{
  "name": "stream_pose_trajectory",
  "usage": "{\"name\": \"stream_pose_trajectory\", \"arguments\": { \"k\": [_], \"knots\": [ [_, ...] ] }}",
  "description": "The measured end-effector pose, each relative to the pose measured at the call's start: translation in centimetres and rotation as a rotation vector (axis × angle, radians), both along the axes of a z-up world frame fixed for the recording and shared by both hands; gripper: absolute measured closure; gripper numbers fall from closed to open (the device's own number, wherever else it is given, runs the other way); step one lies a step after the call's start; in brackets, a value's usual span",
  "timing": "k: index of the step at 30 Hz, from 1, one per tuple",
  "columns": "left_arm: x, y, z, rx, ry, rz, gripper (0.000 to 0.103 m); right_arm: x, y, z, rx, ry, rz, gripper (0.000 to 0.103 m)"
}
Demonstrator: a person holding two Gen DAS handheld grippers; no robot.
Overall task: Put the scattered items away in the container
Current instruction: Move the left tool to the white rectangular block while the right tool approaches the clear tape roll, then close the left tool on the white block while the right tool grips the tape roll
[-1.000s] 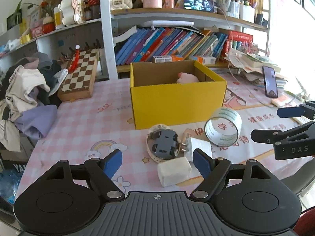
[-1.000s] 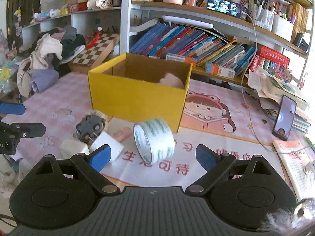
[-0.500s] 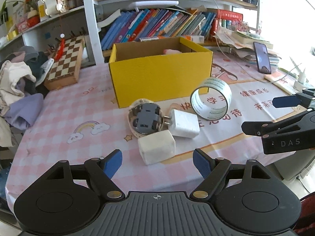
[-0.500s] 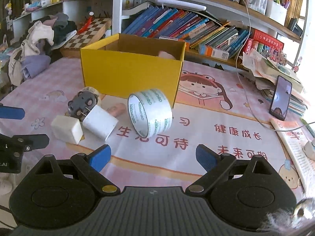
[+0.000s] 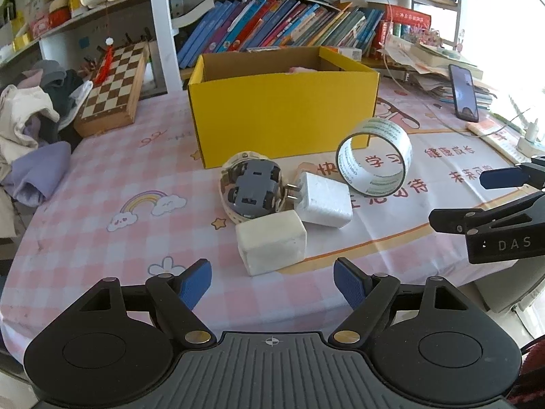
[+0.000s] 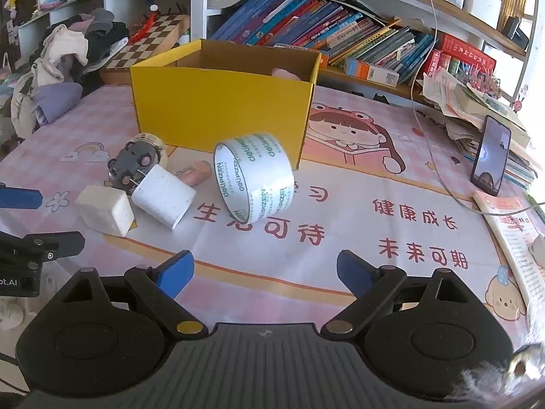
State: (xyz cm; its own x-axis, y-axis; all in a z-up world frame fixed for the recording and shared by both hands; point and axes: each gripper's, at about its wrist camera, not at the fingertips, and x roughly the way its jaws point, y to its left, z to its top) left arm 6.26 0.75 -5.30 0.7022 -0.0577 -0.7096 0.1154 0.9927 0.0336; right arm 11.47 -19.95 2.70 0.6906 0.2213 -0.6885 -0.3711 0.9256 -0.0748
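Left gripper (image 5: 272, 281): jaws spread wide, holding nothing, touching nothing; hovering over the near table edge. Right gripper (image 6: 265, 272): jaws likewise spread wide and empty; seen from the left wrist view as a black arm at far right (image 5: 490, 201).

Ahead of the left gripper, just beyond its fingertips: white block (image 5: 270, 242); touching it behind, white charger (image 5: 323, 199), prongs toward a grey toy car (image 5: 253, 189) resting in a tape ring; all clustered. Ahead of the right gripper: clear tape roll (image 6: 253, 177), standing on its edge, near the charger. Yellow box (image 5: 282, 116) behind the cluster, open-topped, something pink inside.

Open room: bare tablecloth (image 6: 391, 231) ahead-right of the right gripper; phone (image 6: 490, 155) and cable toward the far right edge.

Right wrist view alone shows a pink eraser (image 6: 192, 172) between charger and tape roll; left wrist view hides it.
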Motion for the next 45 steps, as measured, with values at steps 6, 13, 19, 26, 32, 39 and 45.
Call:
{"name": "stream_pose_trajectory", "arguments": {
  "k": [6, 13, 19, 26, 32, 39, 45],
  "knots": [
    [0.7, -0.1, -0.2, -0.003, 0.002, 0.007, 0.022, 0.8, 0.0, 0.1, -0.007, -0.006, 0.005, 0.012],
    [1.8, 0.1, -0.6, -0.009, 0.016, 0.021, 0.022, 2.2, 0.2, 0.0, -0.014, 0.000, 0.022, 0.013],
    [3.0, 0.1, -1.2, -0.017, 0.037, 0.026, 0.022, 3.5, 0.4, 0.0, -0.024, 0.004, 0.033, 0.014],
    [4.3, 0.3, -1.9, -0.030, 0.065, 0.039, 0.023, 4.9, 0.8, -0.1, -0.035, 0.010, 0.051, 0.017],
    [5.0, 0.3, -2.2, -0.029, 0.077, 0.047, 0.023, 6.0, 1.2, -0.2, -0.039, 0.015, 0.071, 0.020],
    [5.3, 0.5, -2.5, -0.036, 0.096, 0.060, 0.030, 7.3, 1.9, -0.5, -0.036, 0.020, 0.090, 0.022],
    [5.5, 0.4, -2.5, -0.037, 0.102, 0.062, 0.032, 8.3, 2.5, -0.8, -0.037, 0.027, 0.108, 0.024]
  ]
}}
